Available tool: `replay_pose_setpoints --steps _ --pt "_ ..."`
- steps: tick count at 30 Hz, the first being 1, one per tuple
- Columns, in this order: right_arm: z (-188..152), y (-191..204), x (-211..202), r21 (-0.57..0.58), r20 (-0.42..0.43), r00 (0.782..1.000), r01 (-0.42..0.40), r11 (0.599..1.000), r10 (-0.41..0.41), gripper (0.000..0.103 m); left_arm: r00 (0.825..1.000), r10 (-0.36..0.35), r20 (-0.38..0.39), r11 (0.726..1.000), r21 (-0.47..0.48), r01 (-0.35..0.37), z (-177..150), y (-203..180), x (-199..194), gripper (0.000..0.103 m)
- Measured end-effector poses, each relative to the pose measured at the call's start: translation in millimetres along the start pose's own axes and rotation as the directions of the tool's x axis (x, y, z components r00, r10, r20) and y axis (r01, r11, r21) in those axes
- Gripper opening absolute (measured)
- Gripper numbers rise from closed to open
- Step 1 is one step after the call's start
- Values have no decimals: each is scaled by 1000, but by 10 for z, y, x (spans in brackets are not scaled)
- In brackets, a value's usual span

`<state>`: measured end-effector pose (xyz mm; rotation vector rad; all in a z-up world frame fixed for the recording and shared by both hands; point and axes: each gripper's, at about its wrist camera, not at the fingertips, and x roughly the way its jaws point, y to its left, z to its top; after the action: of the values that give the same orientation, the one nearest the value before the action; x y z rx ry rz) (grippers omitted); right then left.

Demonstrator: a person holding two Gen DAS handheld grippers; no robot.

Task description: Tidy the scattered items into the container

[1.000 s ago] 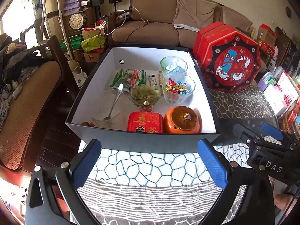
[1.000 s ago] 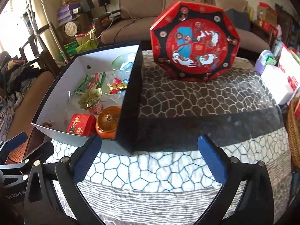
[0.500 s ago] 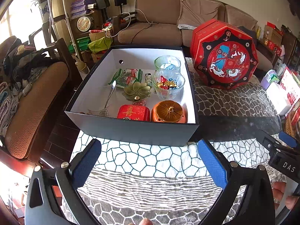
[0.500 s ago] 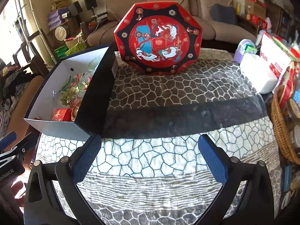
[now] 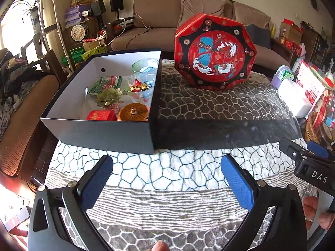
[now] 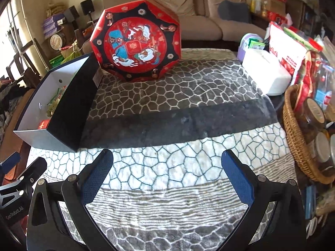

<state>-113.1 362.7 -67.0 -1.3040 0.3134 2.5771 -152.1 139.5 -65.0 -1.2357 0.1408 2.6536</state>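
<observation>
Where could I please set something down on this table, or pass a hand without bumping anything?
The cloth lies bare between the box, the red tin and the basket. Inside the box, only the left strip past the spoon looks free. The right edge is crowded.

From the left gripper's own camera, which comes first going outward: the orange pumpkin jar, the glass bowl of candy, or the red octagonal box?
Starting from the left gripper:
1. Orange pumpkin jar, front right corner inside the box.
2. Glass bowl of candy, just behind the jar.
3. Red octagonal box, outside the container, far right on the cloth.
</observation>
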Motion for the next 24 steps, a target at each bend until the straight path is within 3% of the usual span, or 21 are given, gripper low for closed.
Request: replay_pose_setpoints --steps 7,11,24 --pt "-109 -436 388 6 -27 1000 6 1000 -6 103 999 -45 19 999 17 45 -130 -480 274 103" --pt "-216 -575 667 -4 -42 999 -9 1000 9 103 999 -39 -8 999 37 39 -230 -675 560 103" --pt "-234 -576 1260 -107 -52 999 -21 994 15 103 996 -35 -81 998 51 39 -358 -769 1333 103"
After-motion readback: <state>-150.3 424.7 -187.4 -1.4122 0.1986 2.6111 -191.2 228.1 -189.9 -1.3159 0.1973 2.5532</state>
